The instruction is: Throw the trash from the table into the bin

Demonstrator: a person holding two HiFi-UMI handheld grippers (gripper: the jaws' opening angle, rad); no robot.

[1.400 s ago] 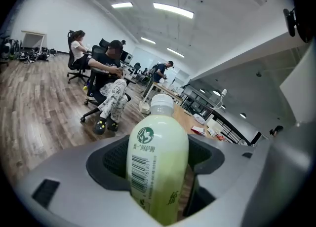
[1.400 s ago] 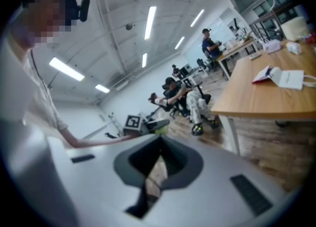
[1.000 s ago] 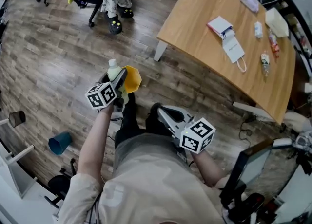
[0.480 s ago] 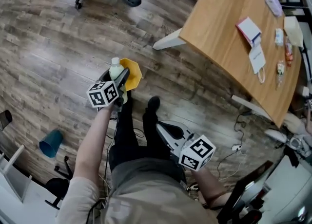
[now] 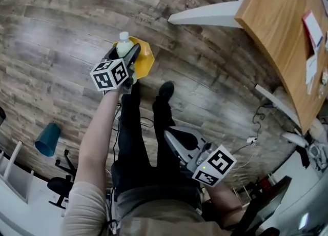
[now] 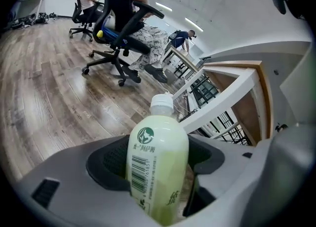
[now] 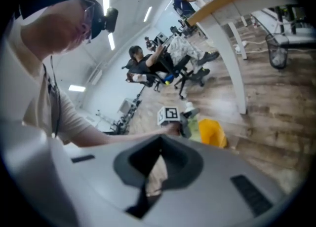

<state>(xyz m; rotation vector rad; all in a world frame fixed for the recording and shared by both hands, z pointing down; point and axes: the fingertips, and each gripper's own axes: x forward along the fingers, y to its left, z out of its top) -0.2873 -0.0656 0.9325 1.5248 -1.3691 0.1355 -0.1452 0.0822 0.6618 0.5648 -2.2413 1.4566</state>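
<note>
My left tongs (image 5: 125, 55) clamp the pale green bottle (image 5: 122, 45) by the yellow bin's (image 5: 146, 58) rim on the plank floor (image 5: 61, 35), well apart from the wooden table's (image 5: 277, 30) corner, my right tongs (image 5: 173, 136) shut, empty.

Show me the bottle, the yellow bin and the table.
bottle (image 6: 165, 159): left gripper view, its pale green body.
yellow bin (image 5: 146, 58): head view, its inner wall.
table (image 5: 277, 14): head view, its bare wooden top.
</note>
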